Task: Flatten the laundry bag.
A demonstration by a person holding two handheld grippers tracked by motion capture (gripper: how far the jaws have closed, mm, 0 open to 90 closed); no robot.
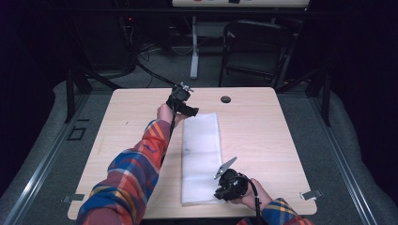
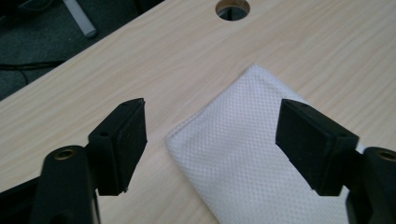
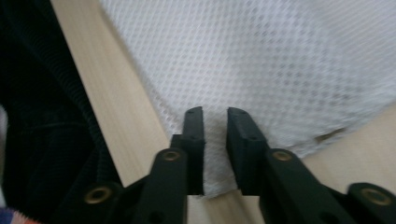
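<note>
A white mesh cloth [image 1: 202,154] lies folded into a long strip down the middle of the light wooden table [image 1: 263,126]. My left gripper [image 1: 190,111] hovers at the cloth's far left corner. In the left gripper view this gripper [image 2: 210,135] is open wide, and the cloth's corner [image 2: 243,158] lies flat on the table below the jaws, untouched by them. My right gripper [image 1: 218,192] sits at the cloth's near right corner. In the right gripper view its jaws [image 3: 215,140] stand a narrow gap apart, with the cloth's edge [image 3: 261,60] between them and the pads not pressing on it.
A round cable hole [image 1: 225,99] sits near the table's far edge, beyond the cloth. A black folding chair [image 1: 256,47] and a white desk leg [image 1: 194,51] stand on the floor behind the table. Bare tabletop lies on both sides of the cloth.
</note>
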